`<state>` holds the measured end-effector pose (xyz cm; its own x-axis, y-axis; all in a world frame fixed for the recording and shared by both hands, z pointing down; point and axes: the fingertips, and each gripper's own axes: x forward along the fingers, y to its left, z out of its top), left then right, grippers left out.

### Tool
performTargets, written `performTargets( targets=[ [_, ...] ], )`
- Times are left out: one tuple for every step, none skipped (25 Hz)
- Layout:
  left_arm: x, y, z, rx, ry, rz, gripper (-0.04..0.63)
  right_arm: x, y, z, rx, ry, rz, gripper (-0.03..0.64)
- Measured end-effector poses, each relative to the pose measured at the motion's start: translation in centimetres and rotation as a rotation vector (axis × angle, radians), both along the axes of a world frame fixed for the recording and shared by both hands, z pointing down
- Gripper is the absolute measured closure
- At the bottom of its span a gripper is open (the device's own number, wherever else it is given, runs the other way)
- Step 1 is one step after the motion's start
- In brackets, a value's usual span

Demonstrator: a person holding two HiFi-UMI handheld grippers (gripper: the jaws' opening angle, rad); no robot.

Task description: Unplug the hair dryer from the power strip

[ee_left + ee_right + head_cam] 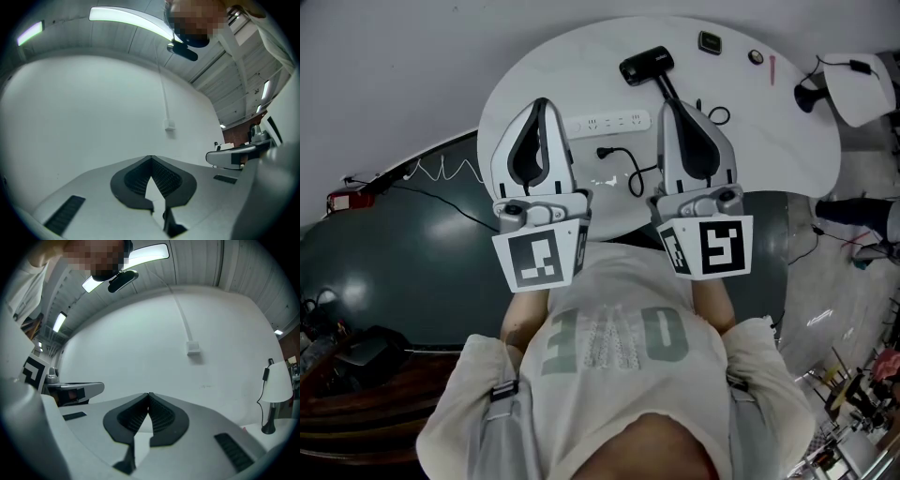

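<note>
Head view shows your left gripper (541, 103) and right gripper (669, 106) both pinched shut and empty above the table (562, 56). The hair dryer (645, 66) lies beyond the power strip (607, 122). The plug (605, 152) lies loose beside the strip, so unplugging looks done; I'd simply draw back.

Soft, rather dim indoor light is filling the head view. The white table (769, 141) is reading brightest toward twelve o'clock, and the dark floor (394, 262) is carrying a pale sheen at nine. The hair dryer (645, 66) is casting only a faint shadow. Corners are fading to black and straight lines are bowing at every edge. A ceiling light strip (133, 21) is glaring at eleven o'clock in the left gripper view. Another ceiling lamp (147, 251) is blowing out at twelve in the right gripper view. Foregrounds there are looking slightly soft.
</note>
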<state>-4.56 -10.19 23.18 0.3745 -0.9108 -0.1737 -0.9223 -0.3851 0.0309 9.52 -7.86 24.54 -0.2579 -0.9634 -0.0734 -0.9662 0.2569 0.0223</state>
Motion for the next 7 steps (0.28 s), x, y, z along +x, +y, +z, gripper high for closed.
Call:
performTargets(
  targets=[
    [-0.06,-0.07,0.04,-0.002,0.003,0.0,0.583,-0.02,-0.05,0.05,-0.002,0.0,0.0,0.597],
    [-0.1,-0.14,0.09,-0.003,0.003,0.0,0.583,-0.03,-0.09,0.11,-0.004,0.002,-0.002,0.597],
    [-0.12,-0.21,0.16,-0.004,0.0,-0.001,0.583,-0.03,-0.14,0.18,-0.006,0.004,-0.003,0.597],
    [-0.13,-0.28,0.23,-0.005,-0.001,-0.002,0.583,-0.01,-0.19,0.26,-0.008,0.006,-0.004,0.597],
    [-0.13,-0.36,0.31,-0.007,-0.001,-0.002,0.583,0.04,-0.23,0.34,-0.011,0.008,-0.004,0.597],
    [-0.13,-0.42,0.37,-0.008,-0.001,-0.002,0.583,0.09,-0.27,0.42,-0.013,0.009,-0.003,0.597],
    [-0.14,-0.48,0.44,-0.009,0.0,-0.001,0.583,0.15,-0.31,0.5,-0.015,0.011,-0.003,0.597]
  ],
)
